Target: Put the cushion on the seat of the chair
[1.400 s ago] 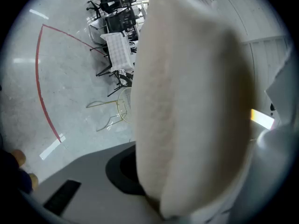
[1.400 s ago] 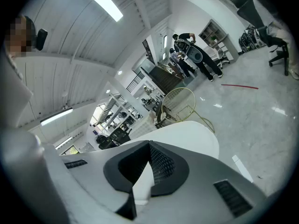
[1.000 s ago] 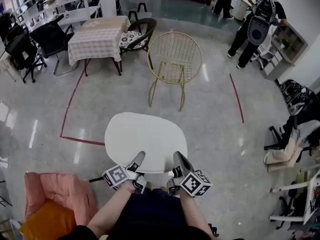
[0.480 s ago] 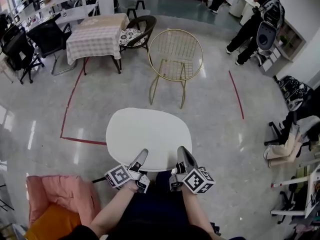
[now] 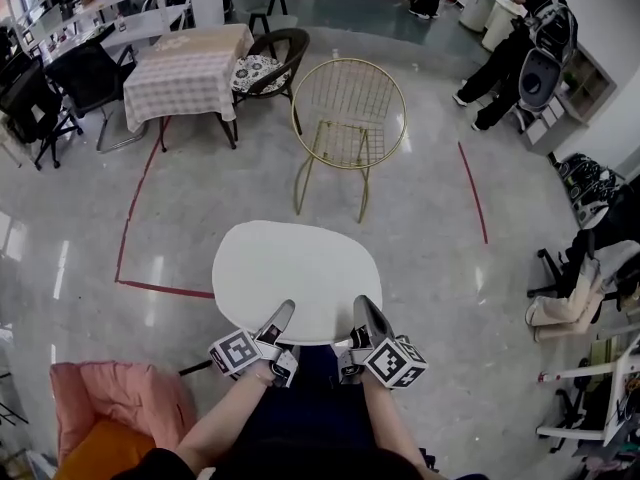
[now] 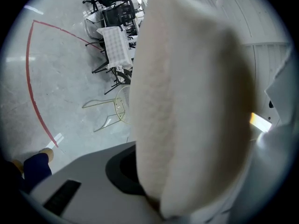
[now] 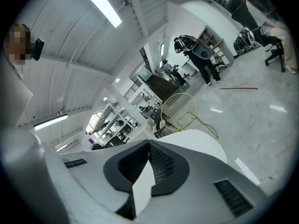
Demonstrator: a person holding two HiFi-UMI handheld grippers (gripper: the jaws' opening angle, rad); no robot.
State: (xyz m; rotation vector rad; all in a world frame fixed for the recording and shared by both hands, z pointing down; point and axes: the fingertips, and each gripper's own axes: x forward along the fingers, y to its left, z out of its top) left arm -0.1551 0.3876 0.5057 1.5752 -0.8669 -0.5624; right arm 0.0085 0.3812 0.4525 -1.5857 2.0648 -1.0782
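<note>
I hold a white round cushion (image 5: 295,273) flat in front of me, over the grey floor. My left gripper (image 5: 284,311) is shut on its near edge at the left, my right gripper (image 5: 362,305) is shut on its near edge at the right. In the left gripper view the cushion (image 6: 187,101) fills the middle between the jaws of that gripper (image 6: 154,192). In the right gripper view a thin edge of the cushion (image 7: 142,188) sits pinched in the gripper (image 7: 149,148). The gold wire chair (image 5: 348,118) stands beyond the cushion with a bare seat.
A table with a checked cloth (image 5: 180,73) and a dark wicker chair (image 5: 268,60) stand behind the gold chair at the left. A pink and orange seat (image 5: 110,418) is at my lower left. People (image 5: 520,48) stand at the far right. Red tape lines (image 5: 135,208) mark the floor.
Both grippers and the cushion have edged forward toward the gold chair together. The hold on the cushion is unchanged.
</note>
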